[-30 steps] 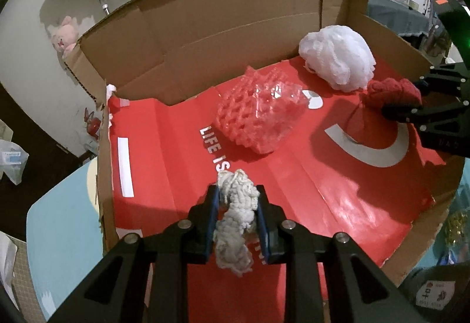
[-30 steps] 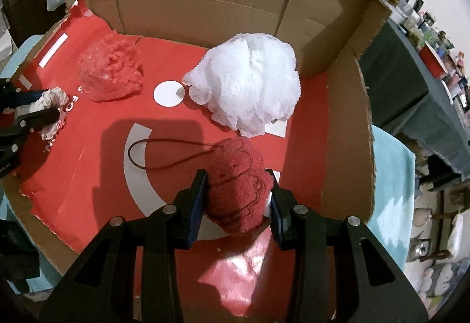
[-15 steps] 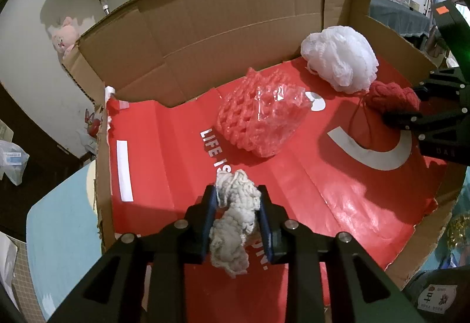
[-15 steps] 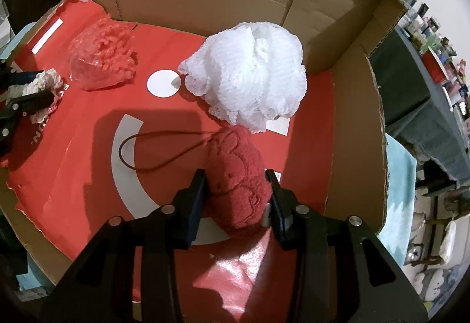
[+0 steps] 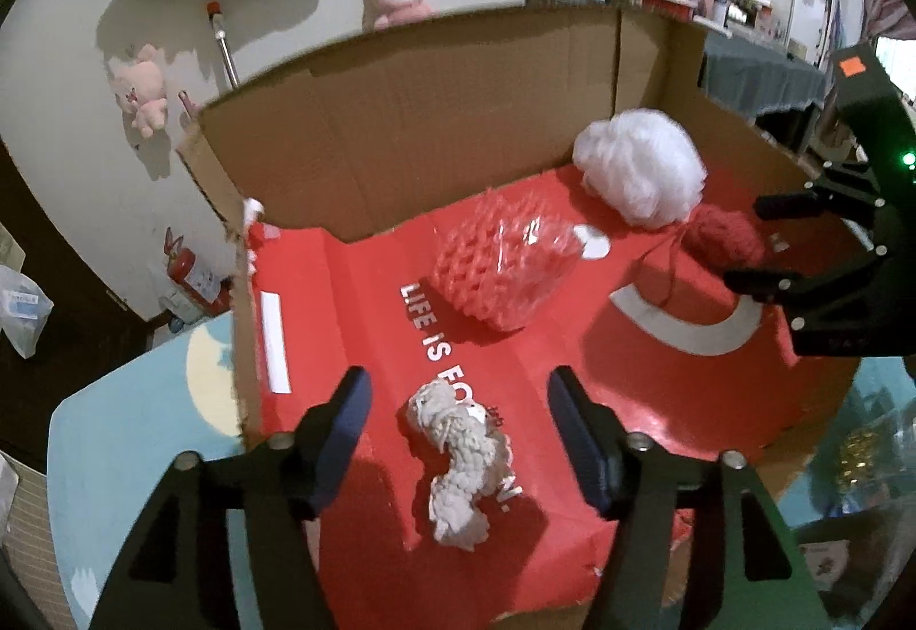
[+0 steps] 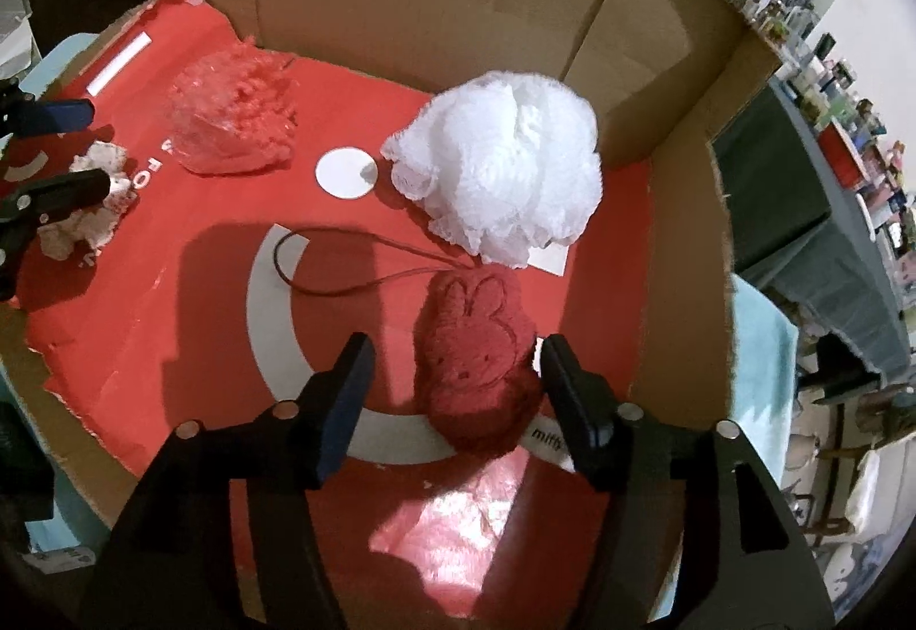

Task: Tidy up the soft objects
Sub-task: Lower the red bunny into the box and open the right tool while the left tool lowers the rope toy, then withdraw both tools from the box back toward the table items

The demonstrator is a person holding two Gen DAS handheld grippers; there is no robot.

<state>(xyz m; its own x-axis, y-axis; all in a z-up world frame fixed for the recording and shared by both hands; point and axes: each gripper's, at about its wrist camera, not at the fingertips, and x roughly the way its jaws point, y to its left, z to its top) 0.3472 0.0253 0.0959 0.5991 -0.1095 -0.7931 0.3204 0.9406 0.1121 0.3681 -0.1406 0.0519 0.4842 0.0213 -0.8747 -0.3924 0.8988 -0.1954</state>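
Observation:
My left gripper [image 5: 455, 409] is open, its jaws wide on either side of a white knitted rope toy [image 5: 458, 458] that lies on the red floor of the cardboard box [image 5: 401, 114]. My right gripper [image 6: 452, 381] is open around a red fluffy rabbit-face pouch [image 6: 478, 361] with a thin cord [image 6: 332, 286], lying on the red floor. A white mesh bath pouf [image 6: 504, 172] sits just beyond the pouch. A pink foam net in clear plastic [image 5: 498, 263] lies mid-box. The right gripper also shows in the left wrist view [image 5: 761, 240].
Cardboard walls rise at the back and right [image 6: 658, 74]. The box's torn front edge [image 6: 74, 412] is low. A light blue table [image 5: 131, 435] shows around the box. Plush toys hang on the wall [image 5: 140, 86] behind.
Both grippers have opened and drawn back a little. The rope toy and the red pouch have been let go and now lie on the box floor.

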